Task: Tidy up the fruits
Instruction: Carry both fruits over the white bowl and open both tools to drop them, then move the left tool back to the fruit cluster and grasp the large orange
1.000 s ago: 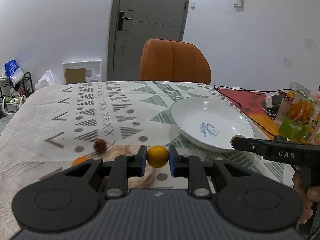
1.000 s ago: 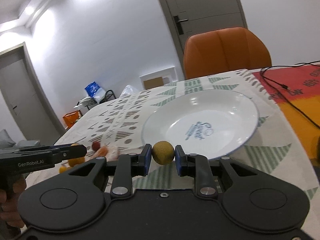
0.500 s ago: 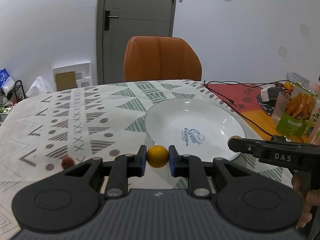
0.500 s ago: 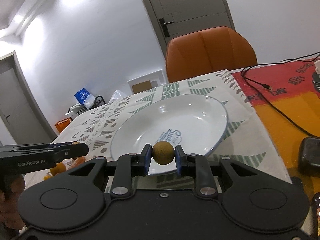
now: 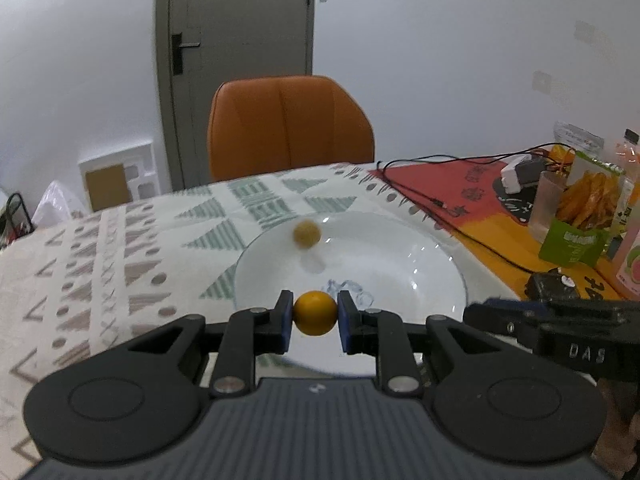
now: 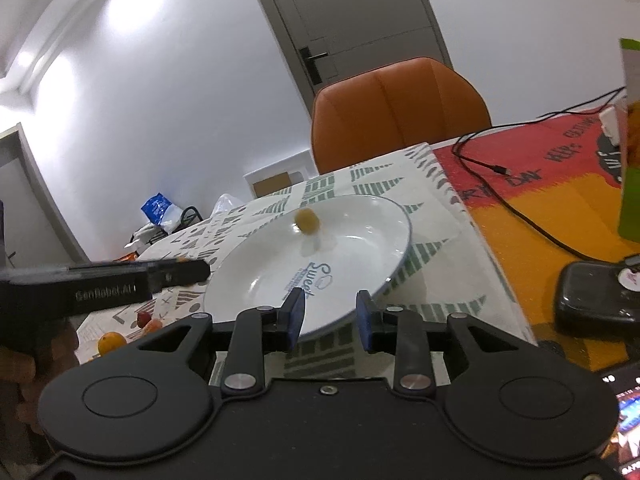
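White plate [image 5: 436, 280] holds one olive-brown fruit [image 5: 307, 233] at its far side (blurred). My left gripper [image 5: 315, 322] clamps an orange fruit [image 5: 315, 318] over the plate's near rim. Right gripper [image 6: 329, 314] has its jaws spread, nothing between, at the near rim. Left of the plate, loose small fruits [image 6: 110, 341] lie on the patterned cloth [image 5: 120, 264]. Right of the plate: black cable [image 6: 520, 212], dark phone [image 6: 596, 296].

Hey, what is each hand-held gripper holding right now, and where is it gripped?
The left hand-held gripper pinches a small orange fruit across its middle, one pad on each side. The right hand-held gripper is open and holds nothing.
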`<state>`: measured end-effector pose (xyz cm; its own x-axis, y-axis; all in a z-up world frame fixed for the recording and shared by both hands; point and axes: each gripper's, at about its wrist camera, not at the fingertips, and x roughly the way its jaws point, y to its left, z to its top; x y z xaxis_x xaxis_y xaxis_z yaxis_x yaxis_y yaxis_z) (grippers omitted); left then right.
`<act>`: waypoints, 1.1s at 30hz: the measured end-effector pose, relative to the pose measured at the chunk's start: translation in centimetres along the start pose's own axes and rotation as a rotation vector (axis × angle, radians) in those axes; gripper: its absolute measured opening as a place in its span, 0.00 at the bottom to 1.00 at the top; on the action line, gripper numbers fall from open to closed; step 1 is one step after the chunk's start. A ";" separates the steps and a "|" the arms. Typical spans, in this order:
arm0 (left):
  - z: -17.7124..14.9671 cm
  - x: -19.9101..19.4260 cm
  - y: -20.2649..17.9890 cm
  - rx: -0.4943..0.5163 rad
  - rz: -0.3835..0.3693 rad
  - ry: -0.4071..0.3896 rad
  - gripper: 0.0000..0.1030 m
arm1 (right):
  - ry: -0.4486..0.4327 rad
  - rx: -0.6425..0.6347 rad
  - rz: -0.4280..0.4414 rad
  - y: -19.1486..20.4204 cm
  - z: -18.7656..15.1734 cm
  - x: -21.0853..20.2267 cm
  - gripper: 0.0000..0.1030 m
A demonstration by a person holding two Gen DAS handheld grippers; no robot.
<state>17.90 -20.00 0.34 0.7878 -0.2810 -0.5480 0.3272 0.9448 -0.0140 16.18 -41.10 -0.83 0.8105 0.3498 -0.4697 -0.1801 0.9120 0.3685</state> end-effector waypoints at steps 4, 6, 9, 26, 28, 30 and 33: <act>0.6 0.0 -0.6 0.007 -0.003 -0.014 0.21 | -0.008 0.008 -0.003 -0.2 -0.1 -0.7 0.29; 0.7 0.0 -0.7 0.001 0.009 -0.021 0.23 | -0.012 0.010 -0.002 -0.3 0.0 -1.0 0.29; 0.8 -0.4 -0.6 -0.006 0.029 -0.025 0.26 | -0.012 0.013 0.003 -0.3 0.0 -1.2 0.30; -1.2 -5.1 3.8 -0.101 0.132 -0.063 0.79 | -0.040 -0.012 -0.012 2.7 -0.2 -2.1 0.83; -1.5 -5.7 4.4 -0.114 0.142 -0.069 0.80 | -0.049 -0.016 -0.011 3.2 -0.3 -2.3 0.88; -1.9 -6.3 5.0 -0.130 0.152 -0.071 0.80 | -0.047 -0.019 -0.008 3.5 -0.3 -2.4 0.90; -2.4 -7.2 5.9 -0.148 0.167 -0.077 0.80 | -0.042 -0.033 -0.005 4.5 -0.5 -2.5 0.94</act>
<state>12.93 -11.96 2.23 0.8641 -0.1253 -0.4874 0.1135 0.9921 -0.0538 13.05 -37.79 1.58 0.8339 0.3367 -0.4374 -0.1936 0.9205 0.3395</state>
